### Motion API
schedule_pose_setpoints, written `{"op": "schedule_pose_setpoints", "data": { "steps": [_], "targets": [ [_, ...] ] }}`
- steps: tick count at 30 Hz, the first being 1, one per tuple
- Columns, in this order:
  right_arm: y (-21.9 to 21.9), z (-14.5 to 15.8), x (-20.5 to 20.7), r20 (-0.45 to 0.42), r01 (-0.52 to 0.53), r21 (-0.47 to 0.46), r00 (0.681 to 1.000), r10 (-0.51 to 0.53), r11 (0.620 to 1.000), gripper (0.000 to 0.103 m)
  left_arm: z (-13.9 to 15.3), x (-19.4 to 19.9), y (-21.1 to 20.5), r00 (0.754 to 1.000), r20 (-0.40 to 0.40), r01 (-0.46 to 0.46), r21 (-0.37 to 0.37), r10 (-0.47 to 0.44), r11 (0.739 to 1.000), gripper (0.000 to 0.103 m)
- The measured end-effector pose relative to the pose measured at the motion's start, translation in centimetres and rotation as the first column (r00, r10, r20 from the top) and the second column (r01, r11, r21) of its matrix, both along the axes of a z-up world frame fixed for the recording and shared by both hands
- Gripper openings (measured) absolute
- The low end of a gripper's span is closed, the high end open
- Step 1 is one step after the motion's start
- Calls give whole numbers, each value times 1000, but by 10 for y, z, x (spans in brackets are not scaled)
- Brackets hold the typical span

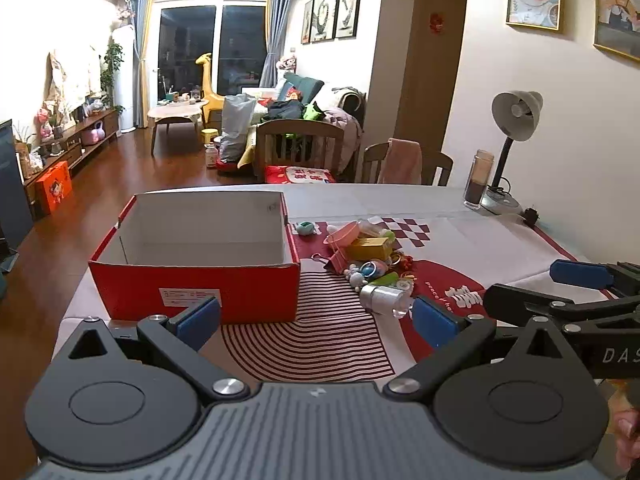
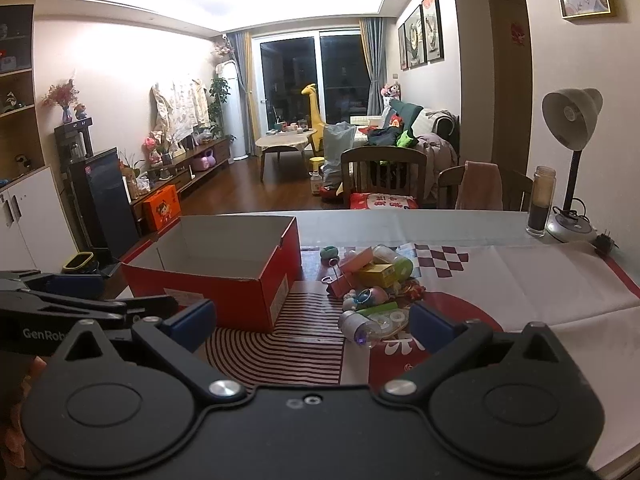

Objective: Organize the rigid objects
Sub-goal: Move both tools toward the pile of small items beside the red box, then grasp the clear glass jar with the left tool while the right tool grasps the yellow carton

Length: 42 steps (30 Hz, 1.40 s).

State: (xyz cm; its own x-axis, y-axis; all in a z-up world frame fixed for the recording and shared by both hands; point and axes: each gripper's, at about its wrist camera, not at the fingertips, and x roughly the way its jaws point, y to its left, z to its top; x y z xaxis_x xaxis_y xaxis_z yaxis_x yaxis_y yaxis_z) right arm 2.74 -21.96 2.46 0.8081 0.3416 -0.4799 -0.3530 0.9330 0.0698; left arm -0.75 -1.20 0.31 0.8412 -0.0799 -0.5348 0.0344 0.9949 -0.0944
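At centre left the red box (image 1: 196,268) stands empty on the worktop (image 1: 480,232); the pile of small things (image 1: 372,258) lies just right of it. Both our left claw (image 1: 316,316) and right claw (image 2: 312,322) gape, holding nothing. We judge it best to pick off one outer piece first. The other claw reads "GenRob".

Home living room: sofa (image 1: 316,92); dining table (image 1: 460,216)

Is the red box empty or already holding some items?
Empty as far as shown: the red box is open-topped, and only bare white inner walls show in both views. Its floor is hidden, and the small items are piled beside it.
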Motion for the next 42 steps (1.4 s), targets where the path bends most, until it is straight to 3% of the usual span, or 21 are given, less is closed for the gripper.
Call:
{"op": "schedule_pose_setpoints", "data": {
  "steps": [18, 31, 42],
  "targets": [
    [-16, -4, 19, -3, -4, 4, 1000, 4, 1000, 101, -10, 28, -13, 999, -41, 1, -6, -1, 1000, 103],
    [-62, -16, 92, -73, 20, 8, 997, -19, 1000, 98, -25, 89, -50, 993, -114, 10, 25, -7, 1000, 103],
    [-84, -29, 171, -110, -74, -45, 992, 68, 996, 97, -52, 151, -85, 983, -182, 21, -5, -22, 1000, 103]
  ]
}}
